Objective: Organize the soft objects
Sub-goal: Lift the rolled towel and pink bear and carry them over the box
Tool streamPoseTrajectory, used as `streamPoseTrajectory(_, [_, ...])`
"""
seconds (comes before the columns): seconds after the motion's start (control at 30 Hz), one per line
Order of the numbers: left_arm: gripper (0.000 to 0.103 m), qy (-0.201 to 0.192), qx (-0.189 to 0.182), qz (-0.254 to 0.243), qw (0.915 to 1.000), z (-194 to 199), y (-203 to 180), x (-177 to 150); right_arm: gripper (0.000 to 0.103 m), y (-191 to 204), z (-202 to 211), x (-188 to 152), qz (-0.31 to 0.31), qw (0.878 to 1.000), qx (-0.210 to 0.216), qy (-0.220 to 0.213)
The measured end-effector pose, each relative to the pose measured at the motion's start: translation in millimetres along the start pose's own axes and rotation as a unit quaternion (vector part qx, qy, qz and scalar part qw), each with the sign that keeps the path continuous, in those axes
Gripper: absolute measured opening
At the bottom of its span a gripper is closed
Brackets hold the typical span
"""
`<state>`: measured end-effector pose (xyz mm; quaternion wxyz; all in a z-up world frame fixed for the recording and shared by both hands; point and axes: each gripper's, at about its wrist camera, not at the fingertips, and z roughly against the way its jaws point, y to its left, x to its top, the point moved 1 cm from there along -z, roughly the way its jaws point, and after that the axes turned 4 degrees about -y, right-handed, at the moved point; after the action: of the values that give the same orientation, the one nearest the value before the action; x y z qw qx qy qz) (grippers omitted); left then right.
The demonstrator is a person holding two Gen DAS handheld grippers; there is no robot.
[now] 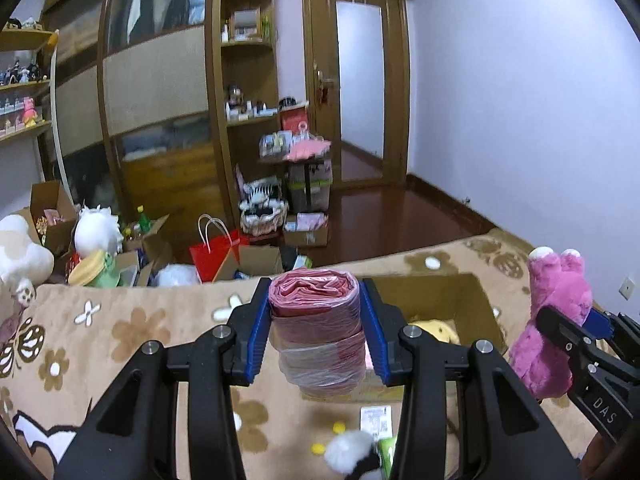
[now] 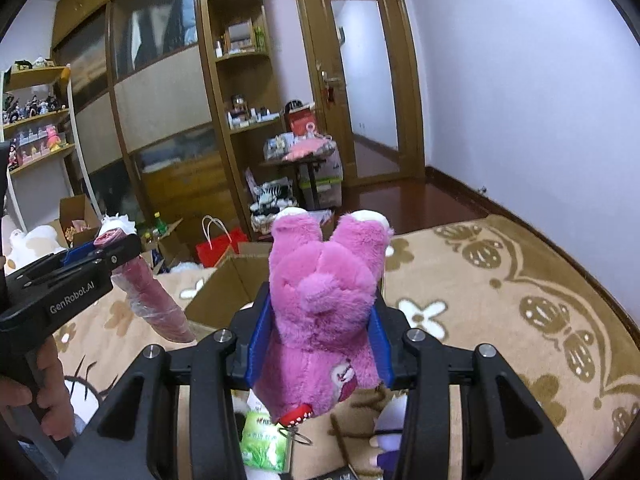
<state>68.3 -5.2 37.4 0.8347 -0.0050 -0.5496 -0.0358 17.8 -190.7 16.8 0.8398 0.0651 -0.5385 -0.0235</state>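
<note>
Soft objects were mid-sort: a pink plush bear (image 2: 324, 312) hung head-down between the blue pads of the right gripper (image 2: 320, 340), whose jaws were closed snugly on its body, and a roll of pink plastic bags (image 1: 316, 328) sat clamped between the pads of the left gripper (image 1: 316, 320), jaws narrowed onto its sides. Both were held in the air above an open cardboard box (image 1: 476, 304) that stood on the bed. Inside the box something yellow and soft (image 1: 436, 330) already lay, so at least one item seemed stowed. Neither held thing had reached the box yet; placing them looked like the step still to be done. More remained loose below the grippers: a white fluffy toy (image 1: 348, 450), a green packet (image 2: 266, 440) and other small pieces too cropped to name.

A beige blanket with brown butterfly and white flower patterns (image 2: 500, 300) covered the bed. Beyond its far edge the floor held open cartons, a red paper bag (image 1: 214, 252) and white plush toys (image 1: 98, 228). Further back stood a wooden wardrobe with shelves (image 1: 244, 80), a small cluttered side table (image 1: 296, 152), a wooden door with a glass panel (image 1: 358, 92) and a plain pale wall (image 1: 520, 100).
</note>
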Motion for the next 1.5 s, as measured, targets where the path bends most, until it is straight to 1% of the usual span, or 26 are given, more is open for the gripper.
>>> streamPoseTrajectory(0.3, [0.041, -0.049, -0.002, -0.018, 0.9986, -0.2, -9.7, 20.3, 0.046, 1.2, -9.8, 13.5, 0.004, 0.999, -0.005, -0.034])
streamPoseTrajectory(0.5, [0.041, -0.061, -0.009, -0.024, 0.9978, -9.5, -19.0, 26.6, 0.046, -0.7, -20.8, 18.8, 0.008, 0.999, -0.005, -0.038])
streamPoseTrajectory(0.63, [0.041, -0.068, -0.011, -0.015, 0.9975, -18.5, -18.7, 28.2, 0.046, -1.3, -27.3, 21.2, 0.006, 0.999, -0.006, -0.041])
streamPoseTrajectory(0.83, [0.041, -0.077, -0.016, 0.013, 0.9968, -25.9, -10.3, 27.4, 0.046, -3.6, -38.7, 24.0, 0.010, 0.999, -0.004, -0.043])
streamPoseTrajectory(1.0, [0.041, -0.075, -0.017, 0.018, 0.9969, -37.2, -7.8, 24.2, 0.046, -2.3, -50.1, 26.0, 0.008, 0.999, 0.003, -0.040])
streamPoseTrajectory(1.17, [0.041, -0.063, -0.024, 0.020, 0.9975, -50.5, -9.6, 17.9, 0.047, -1.3, -59.7, 22.5, 0.015, 0.999, 0.012, -0.034])
streamPoseTrajectory(1.37, [0.041, -0.042, -0.031, 0.035, 0.9980, -68.4, -4.0, 8.6, 0.047, -5.4, -72.6, 19.6, 0.004, 0.999, 0.020, -0.025])
streamPoseTrajectory(1.5, [0.041, -0.017, -0.030, 0.044, 0.9984, -83.6, 1.0, 1.5, 0.048, -10.2, -81.4, 16.8, -0.006, 0.999, 0.027, -0.018])
